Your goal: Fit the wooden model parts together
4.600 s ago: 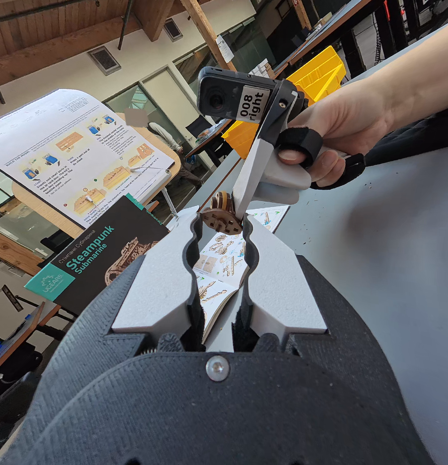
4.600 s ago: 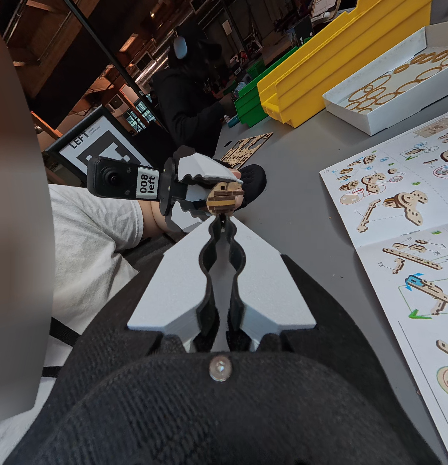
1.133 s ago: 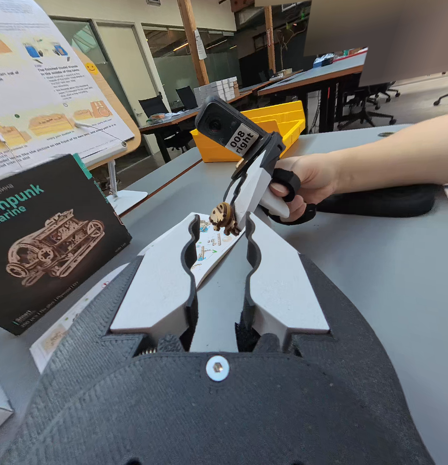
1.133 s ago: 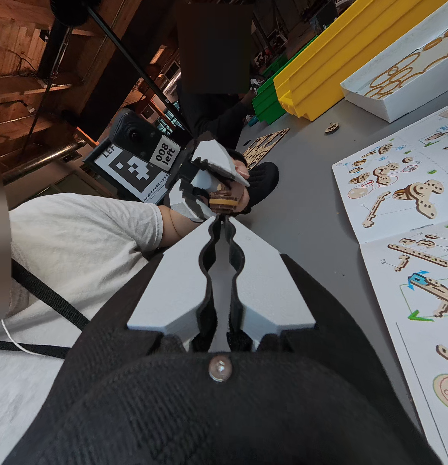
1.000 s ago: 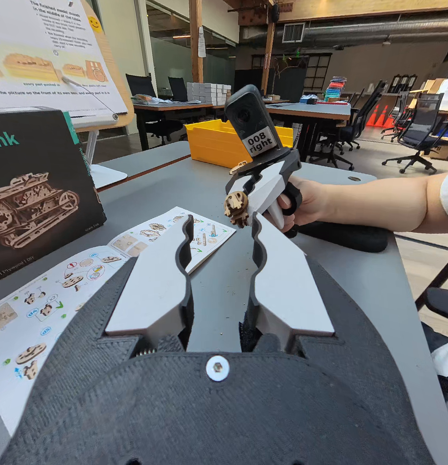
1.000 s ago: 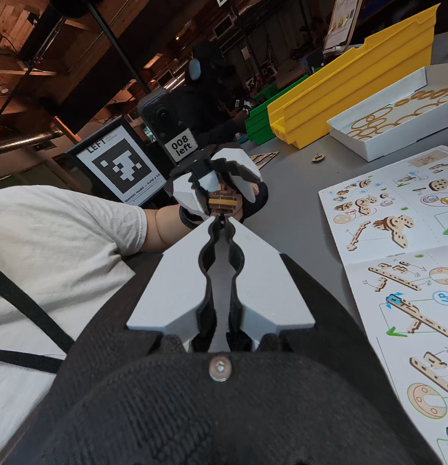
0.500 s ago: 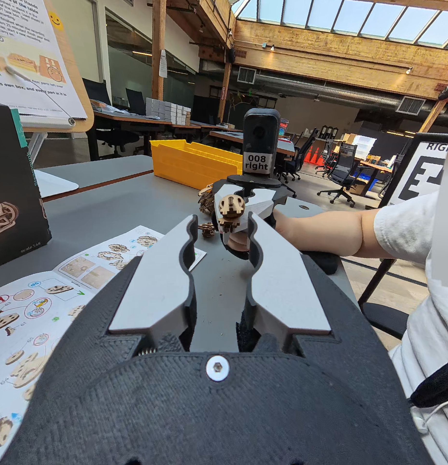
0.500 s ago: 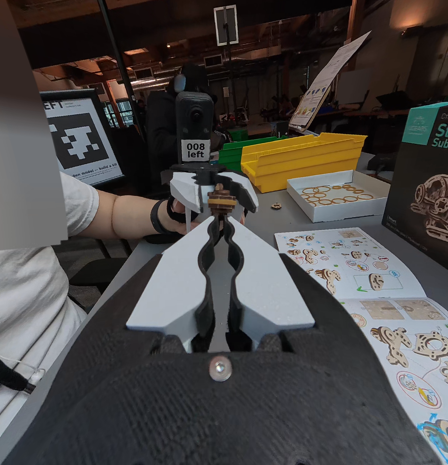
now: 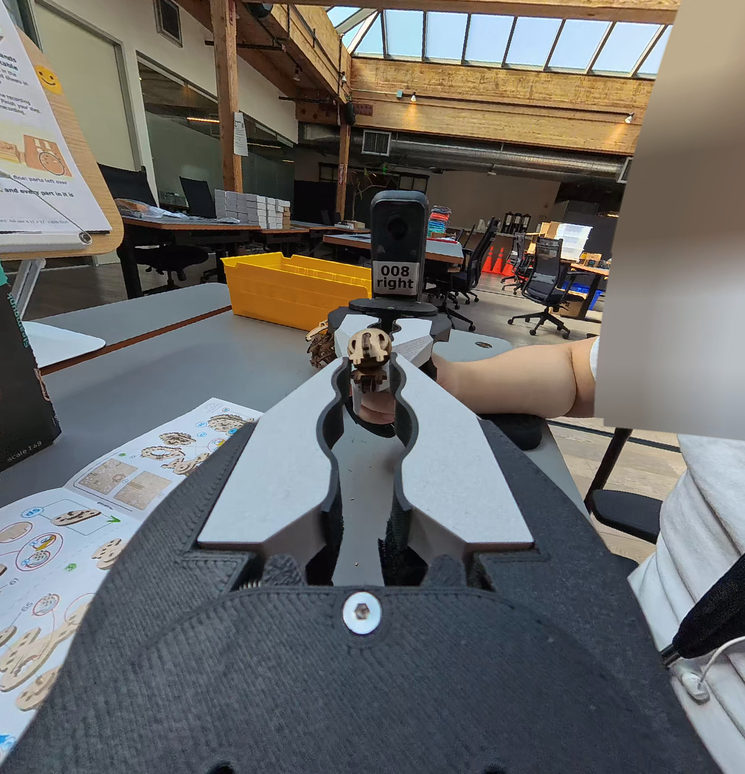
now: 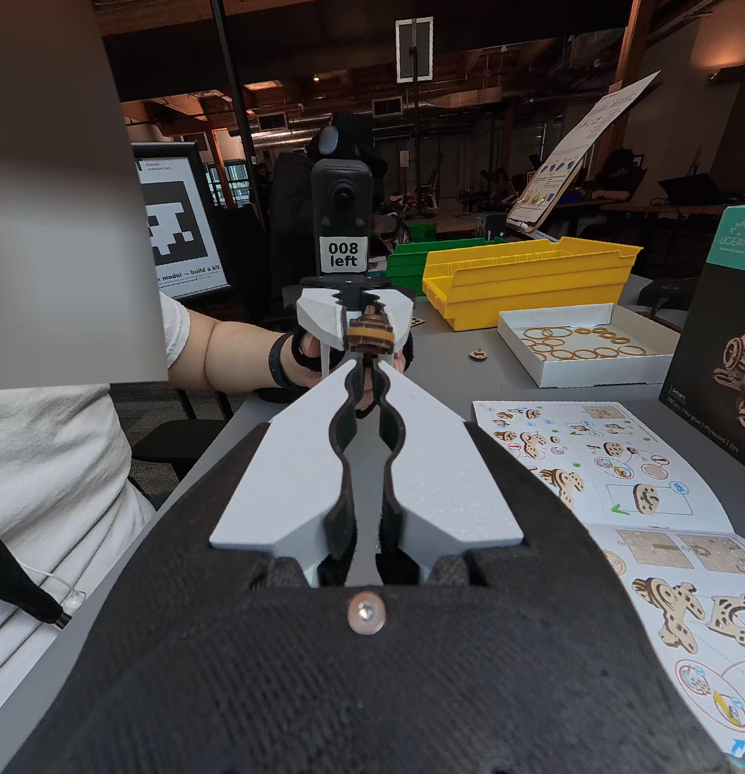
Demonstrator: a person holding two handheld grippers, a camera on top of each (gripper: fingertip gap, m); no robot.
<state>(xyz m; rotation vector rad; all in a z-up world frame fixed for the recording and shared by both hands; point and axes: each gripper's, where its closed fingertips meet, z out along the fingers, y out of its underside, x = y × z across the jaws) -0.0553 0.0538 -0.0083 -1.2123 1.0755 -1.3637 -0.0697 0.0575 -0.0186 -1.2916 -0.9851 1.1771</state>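
Note:
A small wooden wheel assembly with a yellow band hangs in the air between my two grippers, which face each other tip to tip over the grey table. My right gripper is shut on the thin stem under it. My left gripper has its fingertips against both sides of the assembly's round slotted disc. In the right wrist view the left gripper brackets the wheel. In the left wrist view the right gripper sits just behind the disc.
An instruction booklet lies open on the table. Behind it stand a white tray of rubber rings, a yellow bin, a green bin and a dark product box. A loose wooden part lies near the tray. Left and right tips are no more than a few centimetres apart.
Both grippers have levelled out and come together tip to tip. The left gripper's jaws have narrowed from wide open onto the wooden assembly. The right gripper has stayed shut on it.

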